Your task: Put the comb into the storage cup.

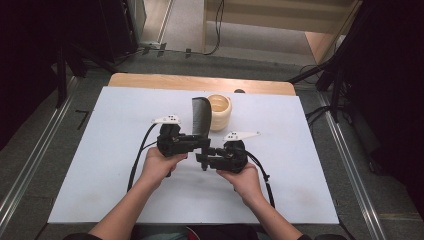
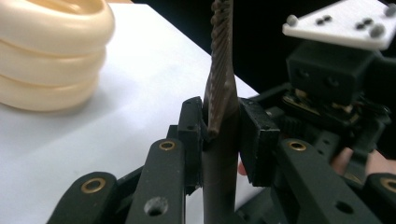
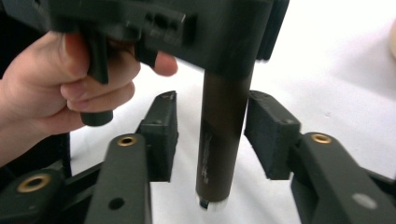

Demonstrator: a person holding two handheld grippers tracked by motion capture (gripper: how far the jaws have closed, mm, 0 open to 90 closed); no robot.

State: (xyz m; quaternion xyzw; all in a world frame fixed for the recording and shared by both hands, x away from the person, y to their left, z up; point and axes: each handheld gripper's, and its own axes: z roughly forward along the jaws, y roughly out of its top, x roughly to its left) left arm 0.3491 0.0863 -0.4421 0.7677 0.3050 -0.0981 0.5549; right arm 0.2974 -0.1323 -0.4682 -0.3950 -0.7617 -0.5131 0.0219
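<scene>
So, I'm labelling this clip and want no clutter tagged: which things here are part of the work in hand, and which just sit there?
In the job:
- dark brown comb with a round handle, held upright
- left gripper, shut on the comb
- right gripper, open around the comb's handle

Just there:
- cream ribbed round cup, behind the comb
- white table top

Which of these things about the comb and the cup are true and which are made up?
1. The left gripper is shut on the comb. True.
2. The comb lies flat on the table. False: it stands upright in the air.
3. The right gripper squeezes the comb's handle. False: its jaws stand apart on either side of it.
4. The cream cup stands behind the comb. True.
</scene>
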